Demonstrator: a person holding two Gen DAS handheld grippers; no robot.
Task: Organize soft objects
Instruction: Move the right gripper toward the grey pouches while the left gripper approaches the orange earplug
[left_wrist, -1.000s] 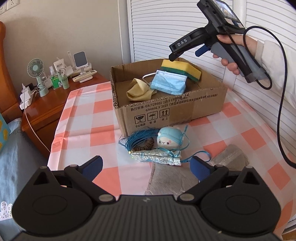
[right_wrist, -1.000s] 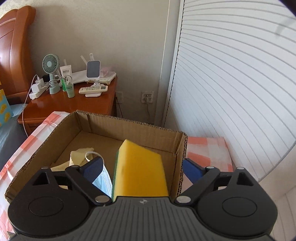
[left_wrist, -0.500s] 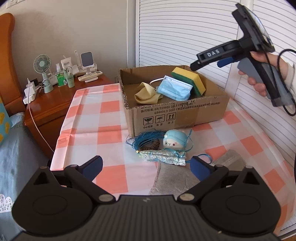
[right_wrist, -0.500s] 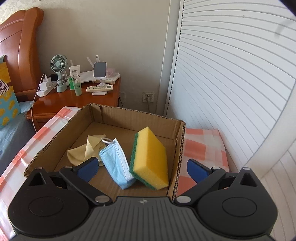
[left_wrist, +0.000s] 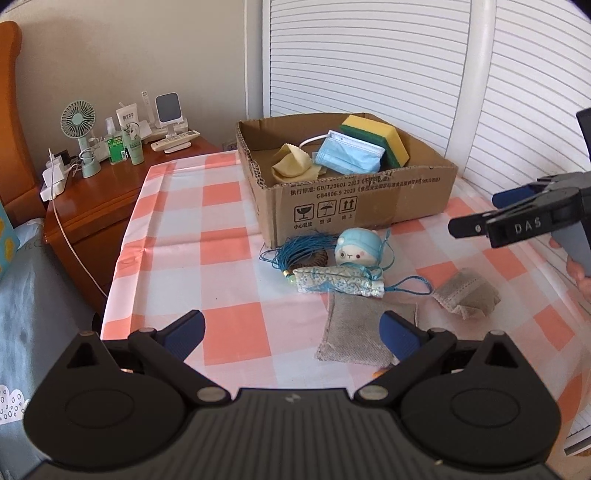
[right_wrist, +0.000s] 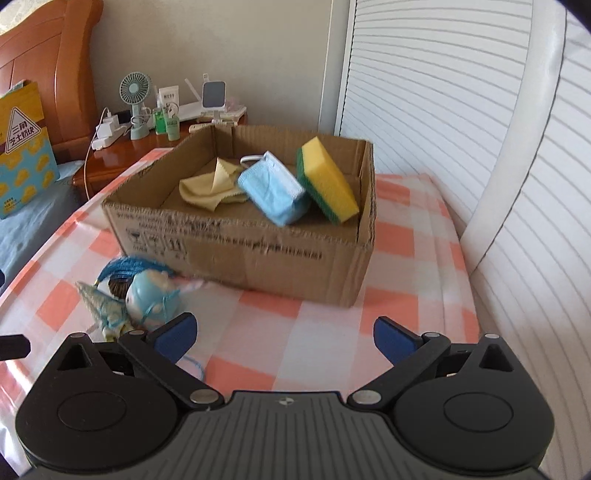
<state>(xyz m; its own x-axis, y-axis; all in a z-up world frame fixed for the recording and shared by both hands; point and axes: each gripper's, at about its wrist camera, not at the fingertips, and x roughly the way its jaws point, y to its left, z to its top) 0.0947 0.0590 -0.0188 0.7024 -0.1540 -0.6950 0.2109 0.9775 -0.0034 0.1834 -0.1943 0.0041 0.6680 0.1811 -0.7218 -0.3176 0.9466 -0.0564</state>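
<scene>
With the sponge (right_wrist: 328, 181) lying in the cardboard box (right_wrist: 258, 254) by the bench's (left_wrist: 229, 258) far edge, my right gripper (right_wrist: 282, 334), its jaws just spread wide and empty, should next drop onto the plush toy (right_wrist: 151, 295) before the box, left gripper (left_wrist: 293, 332) open

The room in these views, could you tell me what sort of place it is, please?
Most likely a bedroom at home: a wooden headboard, a bedside cabinet crowded with a small fan and chargers, and white louvred doors.

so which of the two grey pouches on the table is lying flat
The larger grey pouch, nearest the left gripper, lies flat; the smaller grey pouch to its right is crumpled.
</scene>
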